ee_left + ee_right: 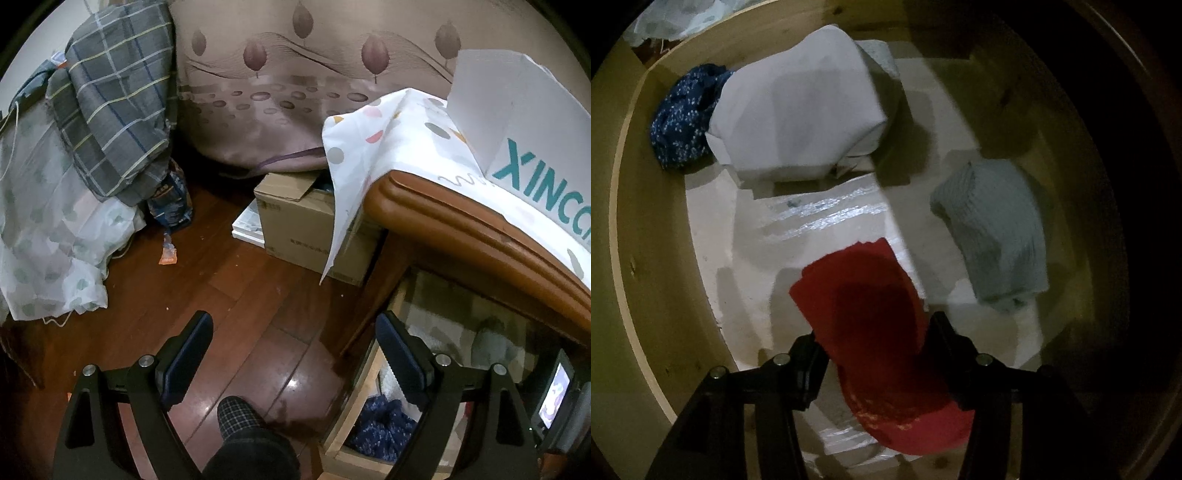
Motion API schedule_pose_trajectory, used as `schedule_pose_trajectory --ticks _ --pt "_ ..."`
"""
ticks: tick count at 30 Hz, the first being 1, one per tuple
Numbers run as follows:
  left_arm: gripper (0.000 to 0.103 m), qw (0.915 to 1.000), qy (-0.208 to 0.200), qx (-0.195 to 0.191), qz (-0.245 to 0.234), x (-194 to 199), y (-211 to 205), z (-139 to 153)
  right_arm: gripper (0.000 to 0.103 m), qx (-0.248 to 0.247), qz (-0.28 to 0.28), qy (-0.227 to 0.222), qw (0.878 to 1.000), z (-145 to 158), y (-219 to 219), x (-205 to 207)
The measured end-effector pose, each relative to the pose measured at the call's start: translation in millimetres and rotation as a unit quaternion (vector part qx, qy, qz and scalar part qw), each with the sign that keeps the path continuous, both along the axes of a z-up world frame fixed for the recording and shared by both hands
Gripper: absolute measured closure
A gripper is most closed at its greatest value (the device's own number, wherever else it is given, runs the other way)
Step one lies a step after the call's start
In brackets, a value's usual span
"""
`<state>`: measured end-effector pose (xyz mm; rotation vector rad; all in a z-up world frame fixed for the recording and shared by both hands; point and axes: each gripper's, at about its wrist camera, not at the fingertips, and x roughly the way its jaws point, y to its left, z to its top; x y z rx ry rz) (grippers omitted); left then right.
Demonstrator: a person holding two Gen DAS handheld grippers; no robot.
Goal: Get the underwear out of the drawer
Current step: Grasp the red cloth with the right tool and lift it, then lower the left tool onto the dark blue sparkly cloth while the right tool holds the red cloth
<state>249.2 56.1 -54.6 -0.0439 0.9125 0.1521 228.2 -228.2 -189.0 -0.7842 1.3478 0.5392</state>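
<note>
The pale wooden drawer (pixel 631 266) is pulled open and I look down into it in the right wrist view. My right gripper (pixel 875 339) is shut on the red underwear (pixel 871 314), which hangs between its fingers above the drawer's white liner. In the drawer lie a white folded garment (pixel 798 110), a dark blue dotted garment (pixel 683 114) and a pale grey-green garment (pixel 997 229). My left gripper (pixel 295 354) is open and empty above the floor, left of the drawer (pixel 354 406). The blue garment (pixel 380 424) shows there too.
A brown wooden cabinet top (pixel 461 221) carries a dotted white cloth (pixel 369 147) and a white box (pixel 517 122). A cardboard box (pixel 303 225) stands on the dark wood floor (pixel 236 295). Bedding and a plaid cloth (pixel 118 103) hang at left. A slippered foot (pixel 240 417) is below.
</note>
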Motion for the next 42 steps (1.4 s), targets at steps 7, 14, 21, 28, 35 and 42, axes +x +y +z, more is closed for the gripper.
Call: schedule_pose_trajectory --ticks 7,14,21,28,35,42 --pt "0.015 0.9989 0.018 0.004 -0.042 1 -18 -9 0.074 0.011 -0.019 0.000 1.000 14 -3 1" --pt "0.015 0.9884 0.068 -0.013 -0.135 -4 -47 -22 0.074 0.057 -0.062 -0.039 0.996 81 -19 -6" --pt "0.014 0.9672 0.125 -0.031 -0.219 -15 -77 -37 0.074 0.149 -0.180 -0.101 0.967 145 -42 -19" --pt "0.014 0.9544 0.181 -0.029 -0.235 -12 -101 -56 0.074 0.212 -0.319 -0.167 0.909 172 -83 -39" --pt "0.014 0.9407 0.246 -0.011 -0.233 -2 -114 -80 0.074 0.252 -0.420 -0.251 0.835 198 -129 -64" --pt "0.014 0.9313 0.293 0.008 -0.215 0 -117 -105 0.074 0.240 -0.491 -0.309 0.778 211 -165 -78"
